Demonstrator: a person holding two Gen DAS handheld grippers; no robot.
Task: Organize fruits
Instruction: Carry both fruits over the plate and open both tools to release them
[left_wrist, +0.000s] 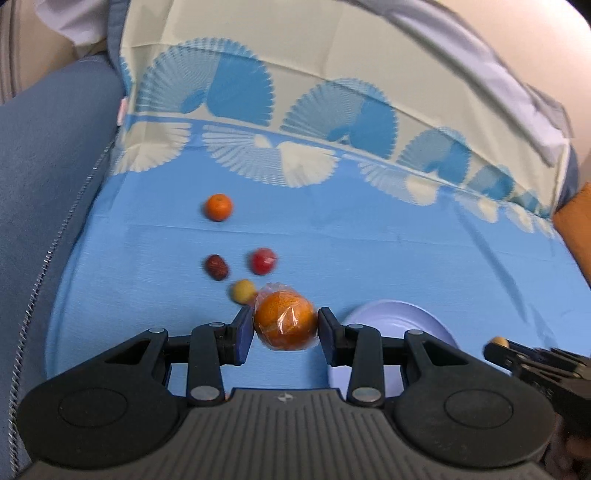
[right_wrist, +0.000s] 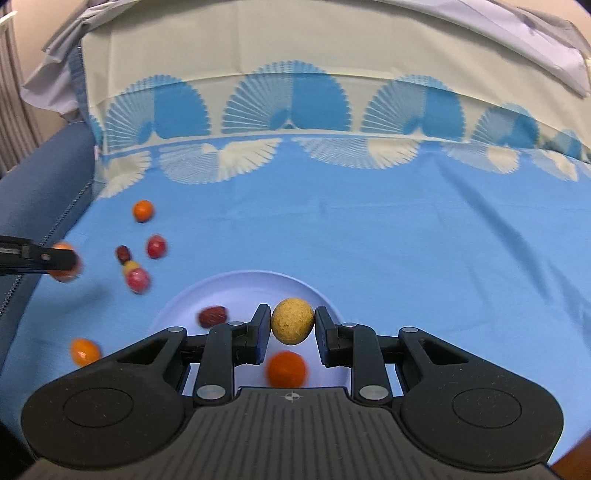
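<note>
My left gripper (left_wrist: 285, 326) is shut on a plastic-wrapped orange (left_wrist: 285, 320), held above the blue cloth left of the lavender plate (left_wrist: 399, 317). My right gripper (right_wrist: 291, 325) is shut on a tan round fruit (right_wrist: 292, 320) above the plate (right_wrist: 251, 291). On the plate lie a dark red date (right_wrist: 213, 316) and a small orange fruit (right_wrist: 287, 368). Loose on the cloth are a small orange (left_wrist: 218, 207), a dark red date (left_wrist: 216, 266), a red fruit (left_wrist: 263, 261) and a yellow fruit (left_wrist: 243, 291). The left gripper also shows at the left edge of the right wrist view (right_wrist: 55, 260).
A blue sofa arm (left_wrist: 44, 177) with a zipper runs along the left. The patterned cloth climbs a backrest (right_wrist: 295, 74) behind. More fruit lies left of the plate: a pink-red one (right_wrist: 138, 279) and an orange one (right_wrist: 85, 350). An orange cushion (left_wrist: 576, 225) sits at right.
</note>
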